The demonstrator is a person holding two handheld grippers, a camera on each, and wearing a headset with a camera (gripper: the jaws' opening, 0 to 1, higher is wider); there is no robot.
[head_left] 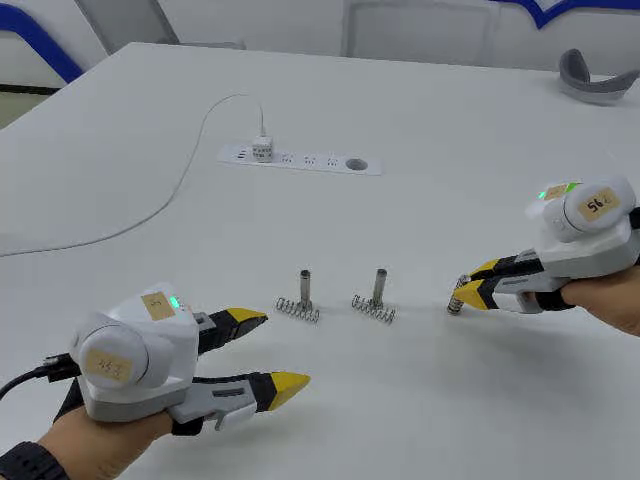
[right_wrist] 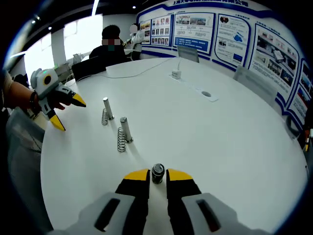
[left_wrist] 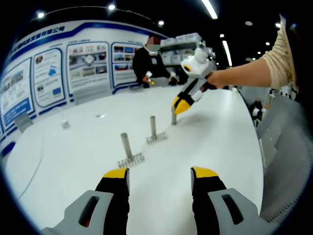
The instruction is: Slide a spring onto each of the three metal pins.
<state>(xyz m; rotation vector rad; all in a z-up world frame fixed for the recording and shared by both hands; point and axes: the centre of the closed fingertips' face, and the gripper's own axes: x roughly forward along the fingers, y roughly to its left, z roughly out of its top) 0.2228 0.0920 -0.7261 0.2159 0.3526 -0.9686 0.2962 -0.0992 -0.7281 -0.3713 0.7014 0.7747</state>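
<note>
Two metal pins stand upright on the white table, the left pin point(head_left: 305, 284) and the middle pin point(head_left: 380, 285). A coil spring lies at the foot of each, the left spring point(head_left: 297, 310) and the middle spring point(head_left: 374, 309). Further right, my right gripper point(head_left: 468, 290) is shut on a third pin point(right_wrist: 157, 173) that seems to have a spring around it, resting on the table. My left gripper point(head_left: 270, 350) hovers open and holds nothing, near the front left, short of the left pin point(left_wrist: 126, 145).
A white power strip point(head_left: 300, 159) with a plugged-in adapter and a cable lies farther back on the table point(head_left: 420, 400). A grey curved band point(head_left: 595, 80) rests at the far right. A person point(left_wrist: 151, 63) sits beyond the table.
</note>
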